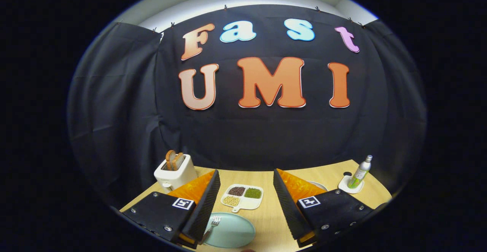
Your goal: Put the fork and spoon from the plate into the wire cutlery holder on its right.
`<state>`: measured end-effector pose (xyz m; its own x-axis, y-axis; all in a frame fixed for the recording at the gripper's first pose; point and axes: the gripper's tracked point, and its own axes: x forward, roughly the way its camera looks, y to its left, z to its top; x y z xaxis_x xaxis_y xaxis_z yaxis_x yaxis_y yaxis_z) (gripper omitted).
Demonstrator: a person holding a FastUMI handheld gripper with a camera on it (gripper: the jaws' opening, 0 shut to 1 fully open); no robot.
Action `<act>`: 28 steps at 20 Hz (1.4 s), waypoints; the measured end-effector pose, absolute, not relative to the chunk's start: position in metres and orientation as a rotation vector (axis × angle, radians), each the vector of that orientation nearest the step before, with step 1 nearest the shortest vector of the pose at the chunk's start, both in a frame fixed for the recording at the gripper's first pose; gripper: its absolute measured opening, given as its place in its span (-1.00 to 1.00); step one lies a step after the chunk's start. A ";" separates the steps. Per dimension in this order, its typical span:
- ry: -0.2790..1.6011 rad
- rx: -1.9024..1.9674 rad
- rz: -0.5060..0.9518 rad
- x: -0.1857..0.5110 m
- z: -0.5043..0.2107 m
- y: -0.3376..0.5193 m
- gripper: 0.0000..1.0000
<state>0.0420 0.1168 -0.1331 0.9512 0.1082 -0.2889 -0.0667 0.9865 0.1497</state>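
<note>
Your gripper hangs above the wooden table with its fingers spread wide apart and nothing between them.

The plate, pale blue-green, lies low between the fingers, closer to your left finger, which covers its left edge. The fork rests on the plate's left part, tines pointing away from you, handle running under the left finger. I cannot make out the spoon or the wire cutlery holder.

Just beyond the plate, between the fingertips, sits a white divided tray with dark, green and pale grains in separate compartments.

Beyond the left finger stands a white toaster with two bread slices upright in its slots. Beyond the right finger, a silver-and-green bottle stands upright on a white coaster. A pale rim peeks from behind the right finger; what it belongs to cannot be told.
</note>
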 end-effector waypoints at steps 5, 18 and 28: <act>0.524 0.122 0.131 0.040 -0.195 0.159 0.69; 1.220 0.136 0.222 -0.029 -0.353 0.234 0.70; 1.510 0.109 0.177 -0.056 -0.412 0.252 0.48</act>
